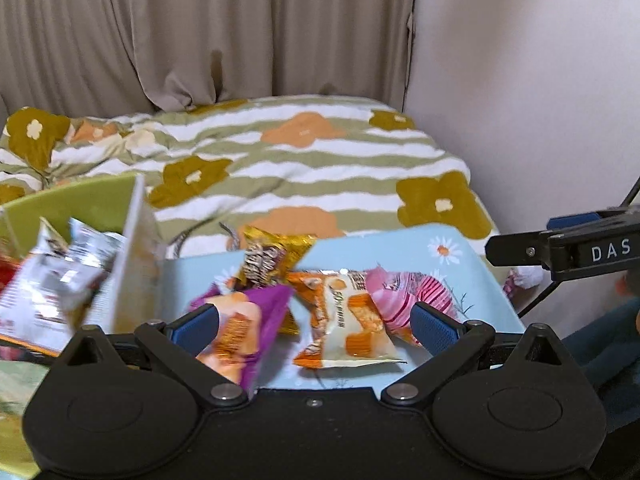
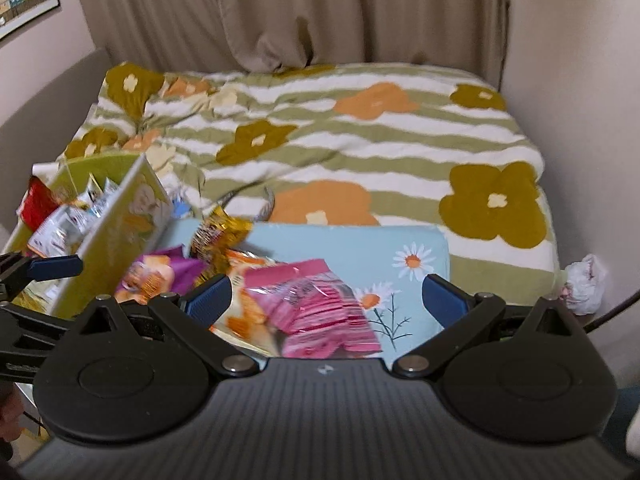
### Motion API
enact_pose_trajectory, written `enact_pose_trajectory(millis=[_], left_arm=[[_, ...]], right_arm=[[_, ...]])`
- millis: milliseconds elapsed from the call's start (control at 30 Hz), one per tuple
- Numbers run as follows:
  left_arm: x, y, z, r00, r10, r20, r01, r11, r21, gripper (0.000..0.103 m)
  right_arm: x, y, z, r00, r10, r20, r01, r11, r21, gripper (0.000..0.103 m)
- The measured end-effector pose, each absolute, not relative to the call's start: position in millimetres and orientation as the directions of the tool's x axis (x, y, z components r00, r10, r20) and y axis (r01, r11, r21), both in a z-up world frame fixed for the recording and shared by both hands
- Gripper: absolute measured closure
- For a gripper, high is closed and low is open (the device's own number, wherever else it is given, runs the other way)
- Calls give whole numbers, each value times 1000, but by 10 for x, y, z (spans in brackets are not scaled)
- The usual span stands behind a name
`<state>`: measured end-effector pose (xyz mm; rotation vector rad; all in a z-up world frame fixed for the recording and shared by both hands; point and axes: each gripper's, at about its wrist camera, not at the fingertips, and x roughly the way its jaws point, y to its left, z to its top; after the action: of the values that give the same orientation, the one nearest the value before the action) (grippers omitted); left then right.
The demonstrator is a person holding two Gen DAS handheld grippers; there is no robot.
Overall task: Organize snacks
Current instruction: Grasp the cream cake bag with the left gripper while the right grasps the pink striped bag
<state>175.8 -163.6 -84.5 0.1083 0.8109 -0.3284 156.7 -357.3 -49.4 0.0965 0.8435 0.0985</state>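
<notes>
A little heap of snack packets lies on the pale blue daisy-print surface (image 2: pixel 344 248) at the foot of the bed: a white-and-orange packet (image 1: pixel 352 320) in the middle, a purple packet (image 1: pixel 248 324) just to its left, a pink striped packet (image 2: pixel 320 308) to its right, and a gold wrapper (image 1: pixel 272 256) behind them, all touching or overlapping. Left of the heap stands a green box (image 2: pixel 120 236), already stuffed with silver and red packets (image 2: pixel 64 220). The left gripper (image 1: pixel 314 324) hovers low over the heap, fingers spread wide, the purple and white-and-orange packets between them, nothing pinched. The right gripper (image 2: pixel 326 300) sits just beside it, fingers also spread, over the pink striped packet, empty too. Beyond lies the bed's green-striped flower quilt (image 2: pixel 360 136), with beige curtains (image 2: pixel 280 12) behind. A crumpled white wrapper (image 2: pixel 584 284) lies by the wall to the right.
</notes>
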Motion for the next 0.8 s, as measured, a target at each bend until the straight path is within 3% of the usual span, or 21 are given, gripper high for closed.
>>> enact_pose_trajectory(millis=[467,767,800], left_arm=[[2160,-2176,-1637,586,-188,-788,370,927,54,10],[2212,-2266,-1790,570,-154,-807,389,916,100,14],[2216,-2271,-1791,571,-152,-807,387,917,101,14]], right_arm=[[2210,-3689,-1336,522,337,-784,-315,930,190,0],[2452,-3697,-1719,397,410,-821,-354,894,276,0],[2465,-3694,-1748,380,418,-825,-361,888,284,6]])
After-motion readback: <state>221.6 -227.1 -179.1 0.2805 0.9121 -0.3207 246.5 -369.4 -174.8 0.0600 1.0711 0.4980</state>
